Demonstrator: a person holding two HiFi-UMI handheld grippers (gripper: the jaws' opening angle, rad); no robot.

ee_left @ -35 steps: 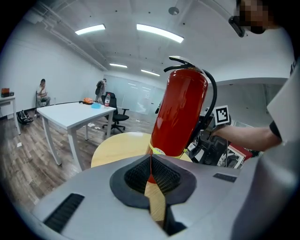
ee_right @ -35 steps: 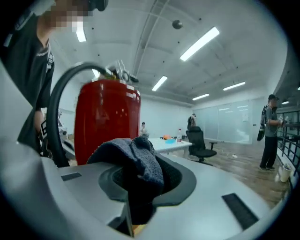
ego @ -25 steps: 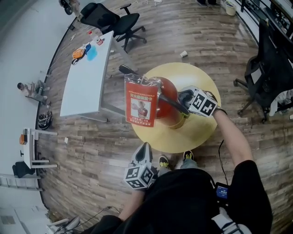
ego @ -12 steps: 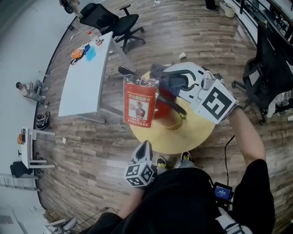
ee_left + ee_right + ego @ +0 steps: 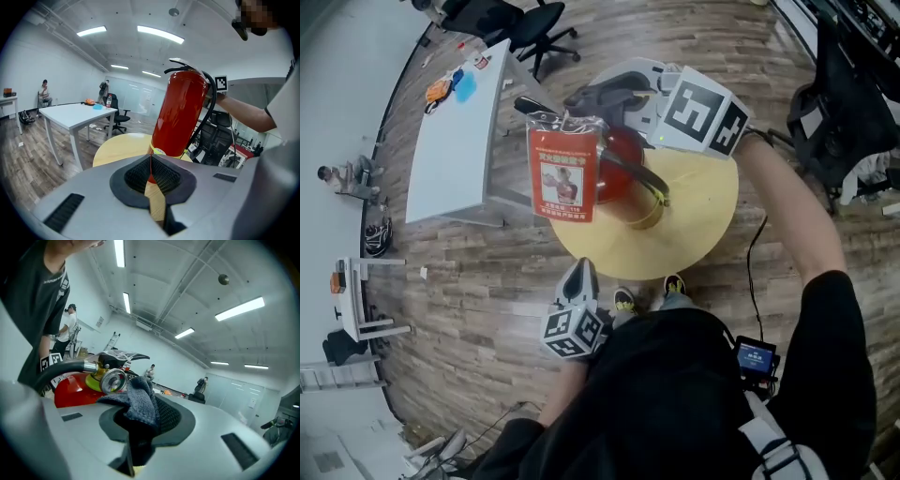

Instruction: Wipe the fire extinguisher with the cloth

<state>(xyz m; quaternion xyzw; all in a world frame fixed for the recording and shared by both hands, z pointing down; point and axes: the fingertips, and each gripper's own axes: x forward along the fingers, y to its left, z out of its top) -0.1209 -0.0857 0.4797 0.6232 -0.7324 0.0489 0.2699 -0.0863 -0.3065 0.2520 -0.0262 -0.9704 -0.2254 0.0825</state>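
A red fire extinguisher (image 5: 623,159) stands upright on a round yellow table (image 5: 698,220), with a red and white tag (image 5: 562,173) hanging at its front and a black hose down its side. My right gripper (image 5: 605,94) is up at the extinguisher's top, shut on a dark grey cloth (image 5: 586,97). In the right gripper view the cloth (image 5: 138,401) bunches out of the jaws just beside the pressure gauge (image 5: 112,379) and the red body (image 5: 70,387). My left gripper (image 5: 584,274) hangs low, off the table's near edge, shut and holding nothing; it faces the extinguisher (image 5: 180,112).
A white desk (image 5: 455,131) stands left of the table, with black office chairs (image 5: 511,19) behind it. Another black chair (image 5: 844,103) is at the right. People are far off in the room. My feet (image 5: 623,302) are at the table's near edge.
My right gripper has lifted the cloth from beside the extinguisher's lower right side up to its top, near the valve. The left gripper has barely moved.
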